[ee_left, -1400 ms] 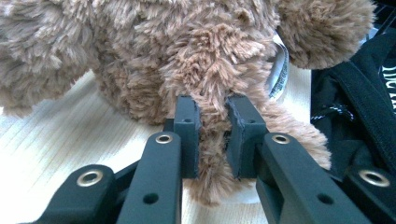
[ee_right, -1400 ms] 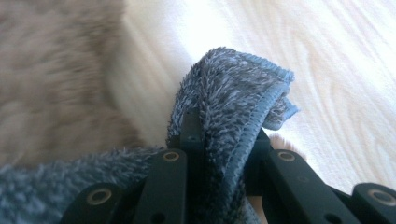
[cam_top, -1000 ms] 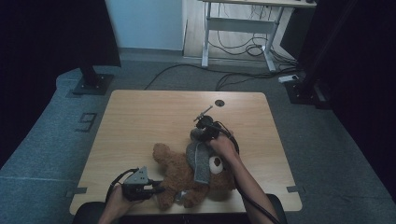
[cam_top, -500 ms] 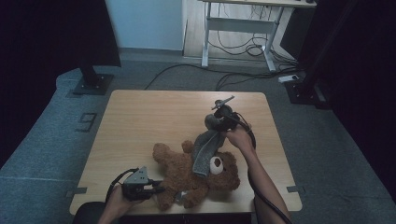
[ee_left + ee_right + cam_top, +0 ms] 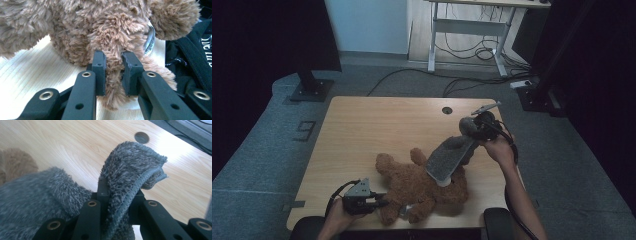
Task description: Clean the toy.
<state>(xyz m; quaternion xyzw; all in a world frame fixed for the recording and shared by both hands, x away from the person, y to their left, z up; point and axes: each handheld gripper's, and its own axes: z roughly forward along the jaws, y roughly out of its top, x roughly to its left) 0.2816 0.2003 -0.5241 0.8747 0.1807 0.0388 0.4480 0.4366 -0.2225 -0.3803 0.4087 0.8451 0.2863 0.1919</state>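
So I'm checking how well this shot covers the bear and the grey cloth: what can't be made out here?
- High view: the teddy bear's face, hidden under the grey cloth.
- High view: the left tongs' tips, buried in fur.
- Left gripper view: the bear's head, cut off by the top edge.
- Right gripper view: the cloth's lower end, blurred and cut off at bottom left.
- High view: the right tongs' tips, wrapped in cloth.
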